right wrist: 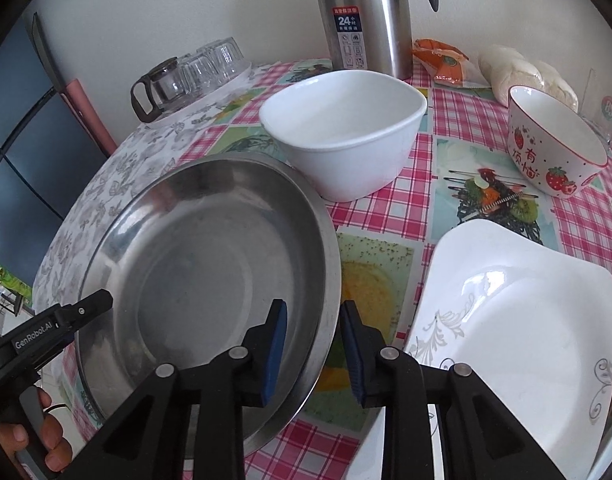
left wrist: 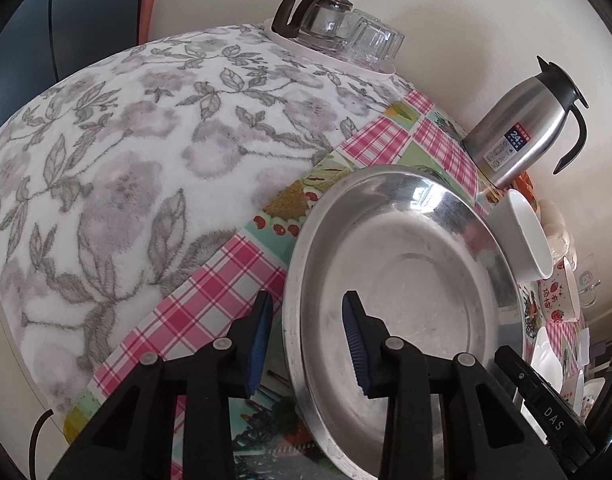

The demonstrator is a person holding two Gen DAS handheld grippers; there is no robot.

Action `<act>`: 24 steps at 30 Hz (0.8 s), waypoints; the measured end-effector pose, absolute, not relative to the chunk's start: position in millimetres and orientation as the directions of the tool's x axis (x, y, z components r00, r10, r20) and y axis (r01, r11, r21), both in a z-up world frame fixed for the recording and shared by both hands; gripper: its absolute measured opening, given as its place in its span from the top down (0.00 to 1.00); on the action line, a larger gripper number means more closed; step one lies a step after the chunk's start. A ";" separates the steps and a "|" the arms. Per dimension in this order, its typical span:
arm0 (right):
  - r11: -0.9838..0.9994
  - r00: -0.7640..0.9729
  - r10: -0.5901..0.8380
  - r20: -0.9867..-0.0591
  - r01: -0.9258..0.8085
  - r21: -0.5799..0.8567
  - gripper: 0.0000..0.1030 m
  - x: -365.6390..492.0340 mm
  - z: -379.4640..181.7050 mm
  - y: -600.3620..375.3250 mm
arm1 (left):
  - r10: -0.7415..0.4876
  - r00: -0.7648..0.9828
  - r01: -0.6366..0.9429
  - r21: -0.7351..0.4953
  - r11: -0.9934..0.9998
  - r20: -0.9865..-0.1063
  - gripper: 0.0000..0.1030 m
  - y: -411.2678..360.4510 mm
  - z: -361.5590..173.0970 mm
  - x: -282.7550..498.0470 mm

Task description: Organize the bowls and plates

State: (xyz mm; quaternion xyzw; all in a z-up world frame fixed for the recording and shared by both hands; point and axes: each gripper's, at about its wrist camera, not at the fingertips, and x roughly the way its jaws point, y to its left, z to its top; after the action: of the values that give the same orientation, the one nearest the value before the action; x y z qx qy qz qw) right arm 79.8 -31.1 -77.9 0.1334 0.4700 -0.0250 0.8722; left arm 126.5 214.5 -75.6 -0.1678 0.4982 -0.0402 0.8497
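Note:
A round steel plate (left wrist: 406, 280) (right wrist: 210, 272) lies on the checked tablecloth. My left gripper (left wrist: 308, 344) is open, its jaws straddling the plate's left rim; it also shows in the right wrist view (right wrist: 86, 308) at the plate's left edge. My right gripper (right wrist: 312, 350) is open, its jaws straddling the plate's right rim, not closed on it. A white square bowl (right wrist: 346, 132) (left wrist: 522, 236) stands behind the plate. A strawberry-print bowl (right wrist: 554, 144) (left wrist: 562, 296) stands at the right. A white square plate (right wrist: 518, 332) lies at the front right.
A steel thermos (right wrist: 362, 16) (left wrist: 526, 124) stands at the back by the wall. A glass pot and upturned glasses (left wrist: 338, 28) (right wrist: 186, 76) sit on a tray at the far corner. A floral cloth (left wrist: 126, 152) covers the table's left part. Food packets (right wrist: 506, 68) lie at the back right.

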 end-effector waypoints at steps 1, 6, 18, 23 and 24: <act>0.961 0.559 0.089 -0.825 0.168 0.218 0.75 78.8 -77.9 -31.3 | -0.242 0.500 -0.090 -0.328 0.941 -0.832 0.71 214.0 -74.9 126.2; 0.960 0.567 0.094 -0.818 0.165 0.224 0.82 74.8 -72.0 -30.6 | -0.228 0.512 -0.087 -0.314 0.945 -0.828 0.76 218.3 -67.8 123.9; 0.962 0.599 0.113 -0.793 0.133 0.238 0.83 49.0 -45.0 -23.2 | -0.230 0.514 -0.094 -0.322 0.942 -0.826 0.77 227.7 -50.0 105.1; 0.958 0.628 0.120 -0.769 0.130 0.255 0.83 34.5 -30.3 -24.8 | -0.228 0.549 -0.070 -0.316 0.946 -0.804 0.77 224.1 -27.7 94.7; 0.958 0.637 0.118 -0.762 0.129 0.256 0.83 31.4 -26.1 -25.5 | -0.231 0.558 -0.062 -0.318 0.946 -0.797 0.77 222.9 -21.8 92.7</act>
State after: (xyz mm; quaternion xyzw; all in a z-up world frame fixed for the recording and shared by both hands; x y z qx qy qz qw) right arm 31.4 -25.5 -26.1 0.1450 0.4261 -0.0032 0.8930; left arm 92.7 222.9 -21.8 -0.1567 0.4674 -0.0486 0.8687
